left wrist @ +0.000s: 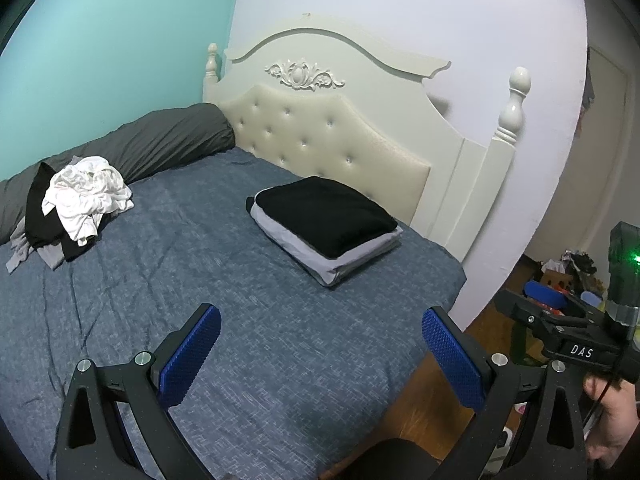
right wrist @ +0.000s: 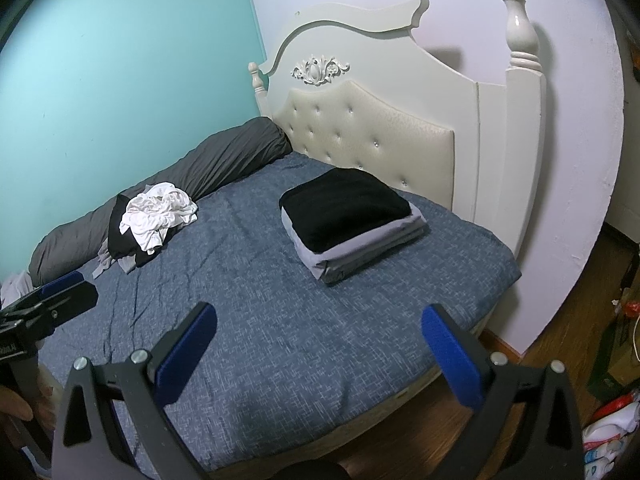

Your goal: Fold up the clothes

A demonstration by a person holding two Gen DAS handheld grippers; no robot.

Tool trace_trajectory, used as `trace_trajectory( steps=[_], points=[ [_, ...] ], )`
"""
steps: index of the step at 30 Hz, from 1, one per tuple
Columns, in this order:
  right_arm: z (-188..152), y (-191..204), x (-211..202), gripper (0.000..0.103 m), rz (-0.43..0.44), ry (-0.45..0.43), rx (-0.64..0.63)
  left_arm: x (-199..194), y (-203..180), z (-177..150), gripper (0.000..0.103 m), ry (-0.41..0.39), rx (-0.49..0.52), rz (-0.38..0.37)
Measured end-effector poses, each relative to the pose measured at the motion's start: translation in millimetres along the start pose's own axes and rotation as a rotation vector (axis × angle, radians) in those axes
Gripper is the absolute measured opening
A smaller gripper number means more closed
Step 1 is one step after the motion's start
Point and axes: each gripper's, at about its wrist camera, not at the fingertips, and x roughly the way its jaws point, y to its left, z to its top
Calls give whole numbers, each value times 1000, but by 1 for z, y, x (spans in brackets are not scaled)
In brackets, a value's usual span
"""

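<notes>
Ahead of the left hand-held gripper (left wrist: 320, 354), whose blue ribbed pads stand wide apart and hold nothing, lies the bed with its mottled blue cover (left wrist: 248, 320). Far forward and to its left sits the crumpled heap of white, black and grey clothes (left wrist: 80, 204), against a long dark grey rolled duvet (left wrist: 160, 140). Forward and slightly right rests a neat folded stack, black cloth over pale grey (left wrist: 326, 228), close to the cream tufted headboard (left wrist: 332, 140). At the right edge the other tool shows, its black body lettered "DAS" (left wrist: 581, 350); no other writing is legible.

Before the right hand-held gripper (right wrist: 318, 354), also spread wide and empty, the same heap lies far forward to the left and the folded stack straight ahead, near the headboard. The left tool pokes in at the left edge.

Judging by this, the next garment has yet to be fetched. Best to reach for the heap's top white piece alone, pinch one edge cleanly, lift it clear of the others, then spread it flat on the open cover nearer the grippers before folding.
</notes>
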Motion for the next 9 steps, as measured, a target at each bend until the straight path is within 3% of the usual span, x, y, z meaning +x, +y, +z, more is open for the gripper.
trace_trajectory(
  steps=[9],
  points=[
    [-2,-1,1,103,-3,5,4,1,-1,-1,103,1,1,-1]
  ],
)
